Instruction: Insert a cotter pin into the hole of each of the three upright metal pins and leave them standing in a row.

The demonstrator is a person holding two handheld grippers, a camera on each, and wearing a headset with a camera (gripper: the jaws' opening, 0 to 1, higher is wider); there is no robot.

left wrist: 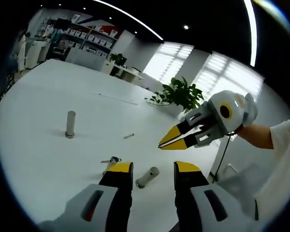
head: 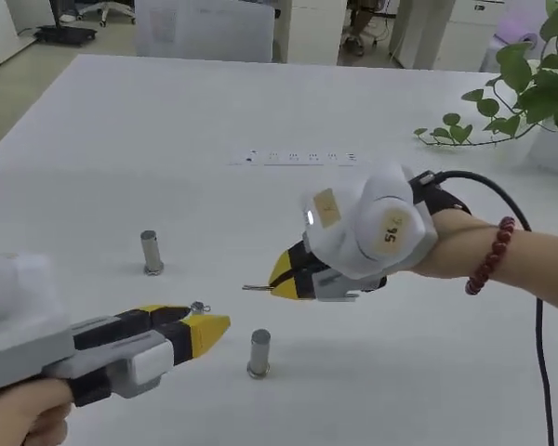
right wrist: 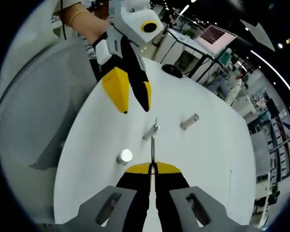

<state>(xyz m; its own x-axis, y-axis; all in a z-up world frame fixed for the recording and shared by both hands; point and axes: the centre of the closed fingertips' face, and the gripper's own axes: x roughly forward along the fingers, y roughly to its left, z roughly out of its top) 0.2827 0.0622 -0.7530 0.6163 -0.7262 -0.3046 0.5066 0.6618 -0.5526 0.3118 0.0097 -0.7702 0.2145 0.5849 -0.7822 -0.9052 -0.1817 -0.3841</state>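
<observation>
head view: white table (head: pixel 381 390) carrying three upright metal pins, loosely grouped rather than set in a straight row.
far metal pin (head: pixel 151 253): stands alone, well apart from both tools.
near metal pin (head: pixel 259 353): stands closest to the person, between the two tools.
left gripper (head: pixel 201 320): jaws parted, nothing between them, held low over the table.
middle metal pin (head: pixel 197 308): just behind the left gripper's tips; contact cannot be told. something small shows at its head, and whether that is a fitted pin cannot be told.
right gripper (head: pixel 277 282): jaws pinched together on a cotter pin (head: pixel 254 288), whose thin shaft juts ahead of the tips, clear of the table.
right gripper view: the held shaft points toward the top of the middle metal pin, apart from it.
loose cotter pin (left wrist: pixel 129 136): lies flat on the table beyond the middle metal pin.
handling, cotter pin: judged light, thin and springy, and apt to twist in the jaws or flick away. best gripped at the looped end with the legs left free.
handling, metal pins: judged stiff, smooth and dense, on a narrow flared foot, so likely to topple under a sideways push. best steadied low on the barrel, below the hole.
</observation>
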